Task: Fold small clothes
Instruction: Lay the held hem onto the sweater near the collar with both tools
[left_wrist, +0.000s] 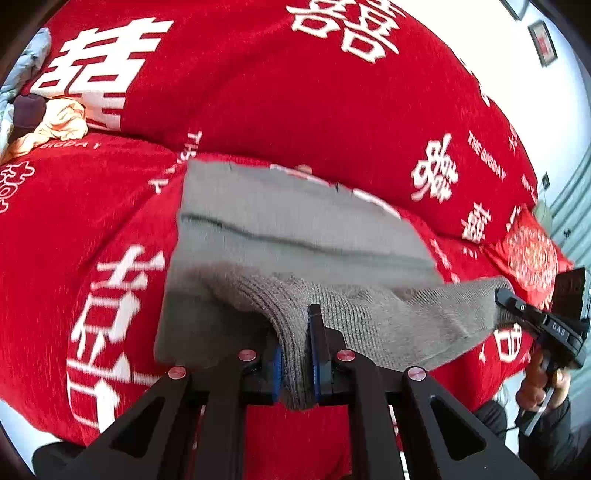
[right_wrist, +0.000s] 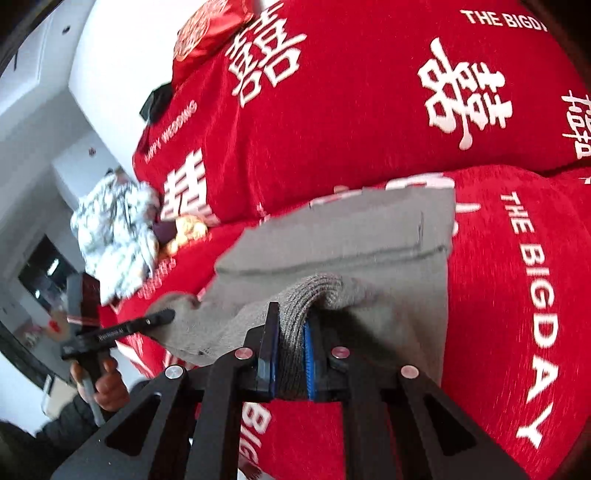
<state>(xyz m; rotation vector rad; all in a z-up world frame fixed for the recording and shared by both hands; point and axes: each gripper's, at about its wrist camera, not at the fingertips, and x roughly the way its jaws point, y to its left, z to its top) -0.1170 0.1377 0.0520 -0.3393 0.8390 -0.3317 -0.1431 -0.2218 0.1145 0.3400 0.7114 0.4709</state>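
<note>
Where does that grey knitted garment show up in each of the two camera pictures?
Left wrist view: the grey garment fills the centre, its near edge clamped in the left gripper and its right corner held by the right gripper.
Right wrist view: it sits centre, pinched in the right gripper, with the left gripper at its left corner.
Shared landmark: the red bedspread with white characters.

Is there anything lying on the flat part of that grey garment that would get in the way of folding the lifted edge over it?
Nothing visible: the grey garment lies bare on the red bedspread.
</note>
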